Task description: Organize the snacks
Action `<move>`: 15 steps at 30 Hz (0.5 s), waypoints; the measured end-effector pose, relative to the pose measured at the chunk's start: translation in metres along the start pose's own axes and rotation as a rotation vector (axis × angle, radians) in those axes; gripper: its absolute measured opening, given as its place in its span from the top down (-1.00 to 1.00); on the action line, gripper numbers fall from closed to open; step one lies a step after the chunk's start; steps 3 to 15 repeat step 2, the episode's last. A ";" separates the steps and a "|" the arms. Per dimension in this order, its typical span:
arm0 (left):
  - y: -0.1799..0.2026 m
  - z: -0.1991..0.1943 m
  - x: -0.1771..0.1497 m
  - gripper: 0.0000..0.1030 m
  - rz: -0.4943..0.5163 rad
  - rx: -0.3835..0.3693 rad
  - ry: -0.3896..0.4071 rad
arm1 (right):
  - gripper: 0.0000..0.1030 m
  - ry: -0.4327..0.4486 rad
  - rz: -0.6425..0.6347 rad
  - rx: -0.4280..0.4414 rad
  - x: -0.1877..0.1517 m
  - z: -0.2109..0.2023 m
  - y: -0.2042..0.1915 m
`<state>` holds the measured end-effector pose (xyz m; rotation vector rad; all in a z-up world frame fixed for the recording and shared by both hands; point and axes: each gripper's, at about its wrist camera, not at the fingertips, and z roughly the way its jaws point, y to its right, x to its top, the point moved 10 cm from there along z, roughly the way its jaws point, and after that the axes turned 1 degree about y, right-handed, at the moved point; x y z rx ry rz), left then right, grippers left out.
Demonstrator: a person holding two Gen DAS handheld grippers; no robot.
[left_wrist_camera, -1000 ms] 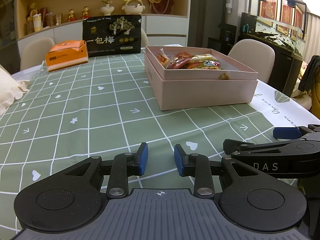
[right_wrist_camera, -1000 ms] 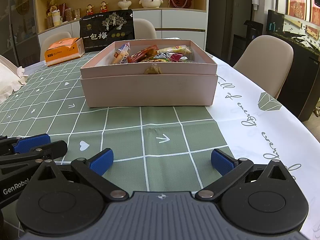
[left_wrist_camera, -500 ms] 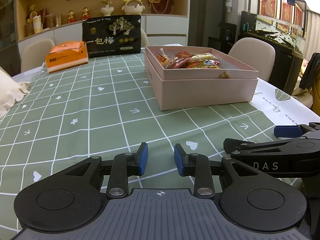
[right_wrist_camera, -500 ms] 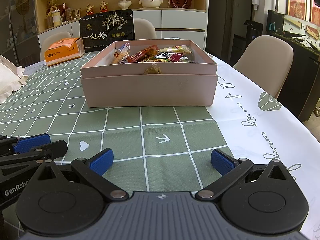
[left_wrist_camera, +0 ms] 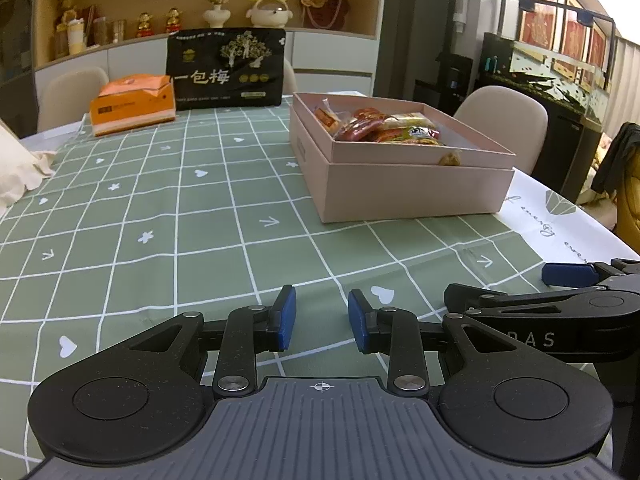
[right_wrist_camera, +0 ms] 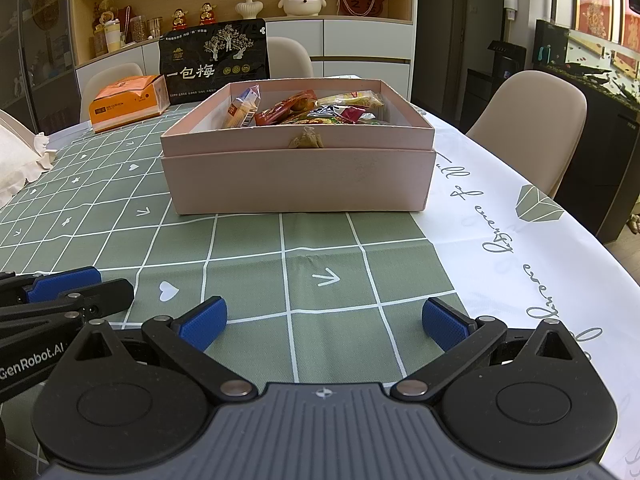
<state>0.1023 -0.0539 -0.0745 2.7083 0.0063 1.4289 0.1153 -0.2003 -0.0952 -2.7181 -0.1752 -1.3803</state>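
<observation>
An open pink box (left_wrist_camera: 416, 192) (right_wrist_camera: 296, 180) stands on the green checked tablecloth, with several wrapped snacks (left_wrist_camera: 384, 130) (right_wrist_camera: 312, 110) inside. A small brownish snack (right_wrist_camera: 306, 140) leans at its near inner wall. My left gripper (left_wrist_camera: 322, 318) hovers low over the cloth, well short of the box, its blue pads a narrow gap apart with nothing between them. My right gripper (right_wrist_camera: 324, 322) is wide open and empty, facing the box's front wall. The two grippers sit side by side; the right one's fingertip (left_wrist_camera: 568, 274) shows at the edge of the left wrist view.
A black snack bag (left_wrist_camera: 226, 68) stands upright at the table's far end beside an orange tissue box (left_wrist_camera: 132, 104). A cream cloth (left_wrist_camera: 16, 164) lies at the left edge. Beige chairs (right_wrist_camera: 532, 128) stand around the table, whose white border drops off on the right.
</observation>
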 end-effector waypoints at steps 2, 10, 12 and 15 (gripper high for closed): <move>0.000 0.000 0.000 0.37 0.006 0.008 -0.001 | -1.00 0.000 0.000 0.000 0.000 0.000 0.000; 0.000 0.000 0.000 0.37 0.006 0.008 -0.001 | -1.00 0.000 0.000 0.000 0.000 0.000 0.000; 0.000 0.000 0.000 0.37 0.006 0.008 -0.001 | -1.00 0.000 0.000 0.000 0.000 0.000 0.000; 0.000 0.000 0.000 0.37 0.006 0.008 -0.001 | -1.00 0.000 0.000 0.000 0.000 0.000 0.000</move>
